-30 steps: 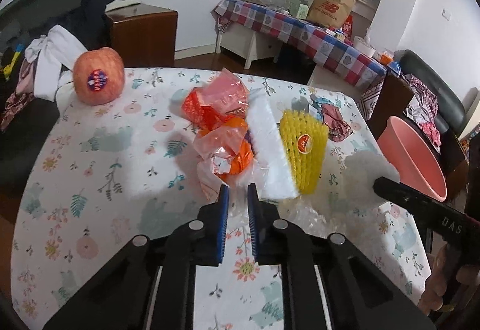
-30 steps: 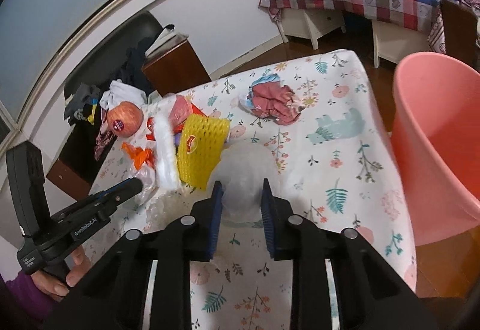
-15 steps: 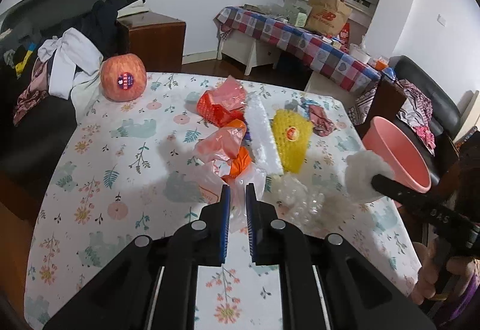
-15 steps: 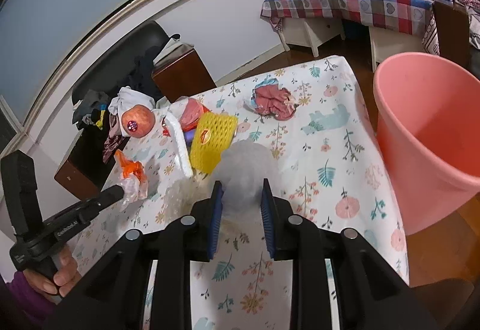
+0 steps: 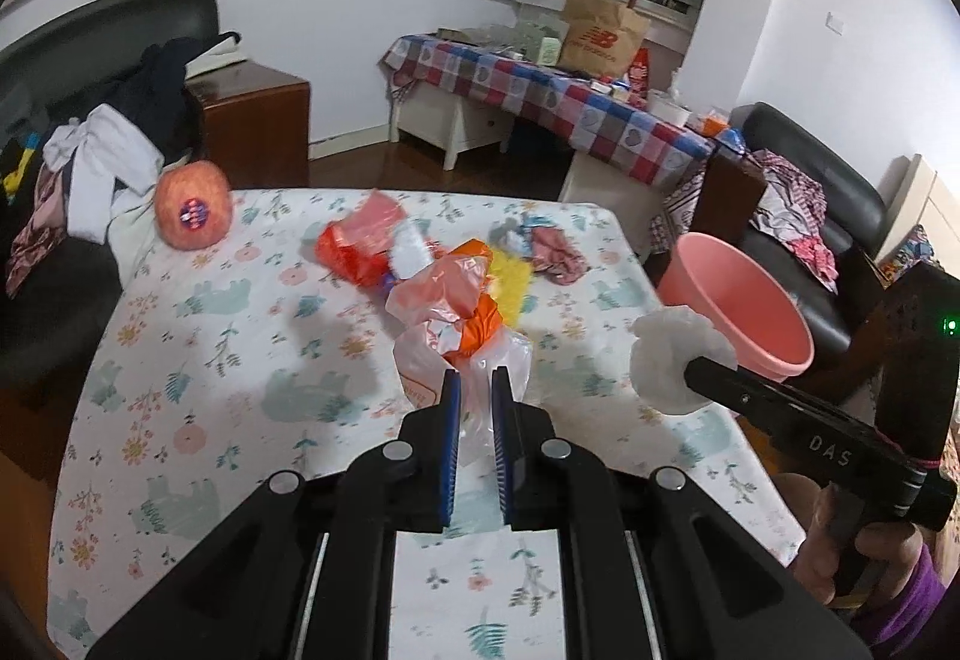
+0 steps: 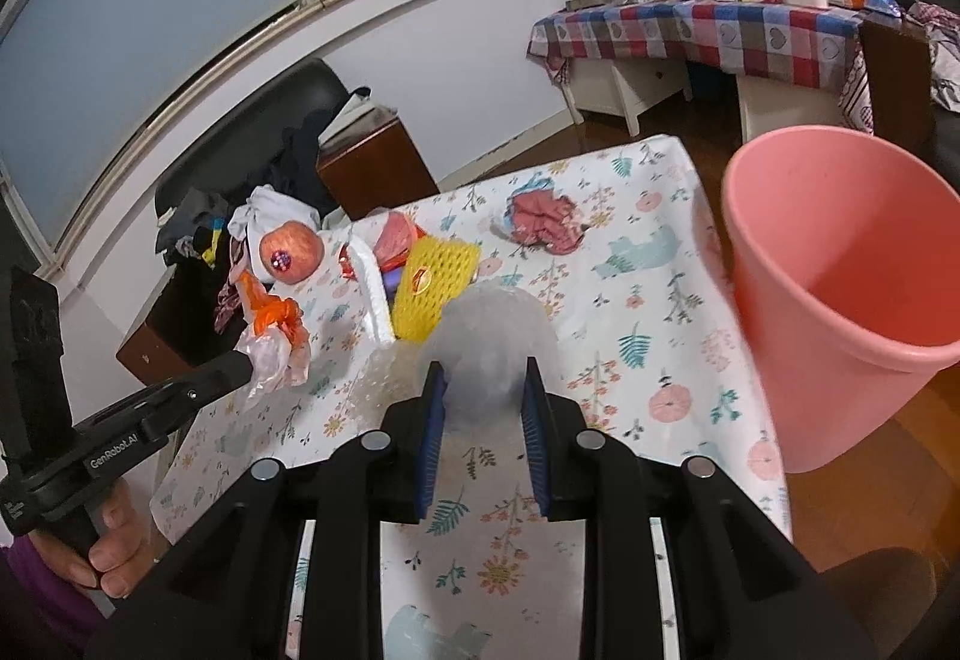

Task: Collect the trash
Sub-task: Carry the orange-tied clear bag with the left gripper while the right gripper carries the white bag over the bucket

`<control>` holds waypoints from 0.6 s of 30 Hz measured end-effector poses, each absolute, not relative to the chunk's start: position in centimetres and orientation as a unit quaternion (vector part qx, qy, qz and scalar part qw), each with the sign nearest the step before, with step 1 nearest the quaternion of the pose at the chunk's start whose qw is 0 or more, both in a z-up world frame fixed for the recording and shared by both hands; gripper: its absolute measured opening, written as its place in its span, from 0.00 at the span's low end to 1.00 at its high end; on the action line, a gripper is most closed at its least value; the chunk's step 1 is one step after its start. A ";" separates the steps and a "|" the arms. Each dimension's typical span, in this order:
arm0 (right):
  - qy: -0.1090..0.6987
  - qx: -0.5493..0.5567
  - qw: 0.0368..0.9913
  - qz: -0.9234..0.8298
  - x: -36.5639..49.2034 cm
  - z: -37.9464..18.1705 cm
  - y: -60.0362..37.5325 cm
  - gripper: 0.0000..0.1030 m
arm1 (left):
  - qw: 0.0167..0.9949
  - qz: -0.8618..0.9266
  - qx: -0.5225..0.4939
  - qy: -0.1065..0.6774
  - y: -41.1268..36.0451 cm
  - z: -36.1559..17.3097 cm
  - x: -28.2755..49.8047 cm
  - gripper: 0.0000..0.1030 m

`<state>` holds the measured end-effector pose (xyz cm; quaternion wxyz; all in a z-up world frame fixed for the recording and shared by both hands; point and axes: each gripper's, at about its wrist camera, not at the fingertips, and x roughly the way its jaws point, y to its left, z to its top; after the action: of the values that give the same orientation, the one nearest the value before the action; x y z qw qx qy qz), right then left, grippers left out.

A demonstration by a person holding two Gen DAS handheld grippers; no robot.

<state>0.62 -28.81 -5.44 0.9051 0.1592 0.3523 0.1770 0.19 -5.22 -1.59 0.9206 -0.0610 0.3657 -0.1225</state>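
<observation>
**Both grippers loaded, bin ahead of the right one**

Left wrist view. The left gripper [image 5: 475, 390] had its fingers nearly together, clamped on the neck of a clear and orange plastic bag [image 5: 462, 336]. The bag hung just ahead of the fingertips, clear of the surface [image 5: 198, 336]; the pinch on thin film likely served to carry it without spilling. Beyond the fingers, an orange wrapper [image 5: 354, 240], a yellow foam net [image 5: 510, 282] and a crumpled red wrapper [image 5: 555, 255] lay on the surface. An apple in foam netting [image 5: 192, 210] sat far left of the fingers. The pink bin [image 5: 744, 312] stood right of the fingers, past the surface edge, with the right gripper and its white wad in between.

Right wrist view. The right gripper [image 6: 483, 390] held its fingers partly apart, clamped on a white bubble-wrap wad [image 6: 492, 342] that bulged ahead of the tips. The bin stood open to the right of the fingers with nothing in the way. More bubble wrap [image 6: 384, 378] lay just left of the fingers.
</observation>
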 end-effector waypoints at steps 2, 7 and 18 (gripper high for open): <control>0.347 0.164 0.908 0.172 0.4 -5.2 -29.6 0.24 | 0.920 -0.130 -0.058 0.365 -6.0 -1.3 0.3 0.09; 0.329 0.176 0.915 0.152 0.1 -4.7 -32.0 0.24 | 0.917 -0.157 -0.048 0.363 -8.7 -0.5 0.8 0.09; 0.286 0.195 0.935 0.080 -0.9 -3.3 -38.3 0.24 | 0.909 -0.225 -0.027 0.349 -16.0 1.2 2.1 0.09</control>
<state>-0.88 -38.29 -3.26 0.9347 0.1947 0.2864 0.0796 2.13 -16.03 1.23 0.9093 -0.0267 0.3489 -0.2251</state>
